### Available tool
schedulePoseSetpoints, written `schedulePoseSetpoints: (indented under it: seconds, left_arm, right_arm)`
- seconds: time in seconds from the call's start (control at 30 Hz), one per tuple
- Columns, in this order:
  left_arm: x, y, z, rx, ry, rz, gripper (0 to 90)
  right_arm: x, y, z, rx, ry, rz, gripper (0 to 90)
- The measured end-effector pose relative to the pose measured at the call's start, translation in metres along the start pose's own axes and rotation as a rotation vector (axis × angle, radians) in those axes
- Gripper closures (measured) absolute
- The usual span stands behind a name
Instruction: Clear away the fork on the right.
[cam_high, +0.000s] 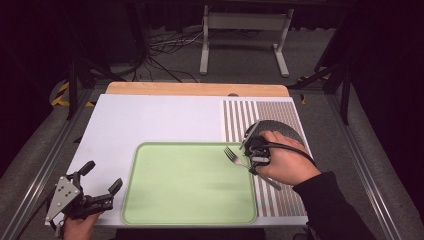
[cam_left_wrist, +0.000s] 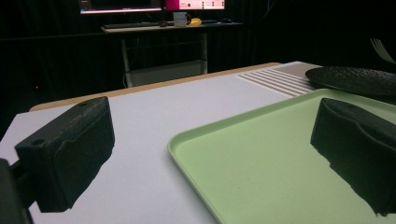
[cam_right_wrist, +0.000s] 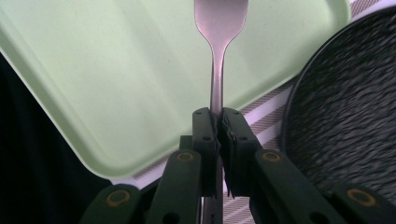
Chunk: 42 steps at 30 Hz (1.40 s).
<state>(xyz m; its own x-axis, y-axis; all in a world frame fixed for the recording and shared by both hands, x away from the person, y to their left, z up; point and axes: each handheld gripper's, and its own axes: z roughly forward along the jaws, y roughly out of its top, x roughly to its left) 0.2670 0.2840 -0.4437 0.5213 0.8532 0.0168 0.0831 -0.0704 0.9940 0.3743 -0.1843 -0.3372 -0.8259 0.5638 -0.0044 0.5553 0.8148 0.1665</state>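
From the high view, the right tool (cam_high: 252, 150) clamps a fork (cam_high: 235, 156) at the green tray's (cam_high: 187, 182) 3 o'clock edge, beside a dark plate (cam_high: 285, 127). The left tool (cam_high: 102, 182) rests at the worktop's (cam_high: 150, 120) 7 o'clock corner.

In the left gripper view, its jaws gape wide.

In the right gripper view, the jaws pinch the fork's handle, tines over the tray.
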Motion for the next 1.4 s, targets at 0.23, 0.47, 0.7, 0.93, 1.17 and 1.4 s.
schedulePoseSetpoints:
  seconds: [0.23,0.47,0.7,0.93,1.17,1.4]
  left_arm:
    - [0.0,0.0,0.0,0.0,-0.001,-0.001,0.3]
    - [0.0,0.0,0.0,-0.001,-0.001,-0.001,0.3]
    - [0.0,0.0,0.0,-0.005,-0.001,-0.001,0.3]
    - [0.0,0.0,-0.001,-0.007,0.003,-0.002,0.3]
    - [0.0,0.0,-0.001,-0.008,0.002,0.0,0.4]
    - [0.0,0.0,-0.001,-0.006,0.003,0.002,0.3]
  right_arm:
    - [0.005,0.004,0.006,0.017,0.013,0.118,84.6]
    - [0.009,0.008,0.013,0.021,0.046,0.279,84.5]
    - [0.013,0.013,0.018,0.011,0.05,0.364,84.6]
    - [0.012,0.015,0.022,-0.017,0.056,0.491,84.5]
    - [0.012,0.016,0.028,-0.028,0.044,0.525,84.5]
    - [0.013,0.018,0.036,-0.028,0.026,0.556,84.4]
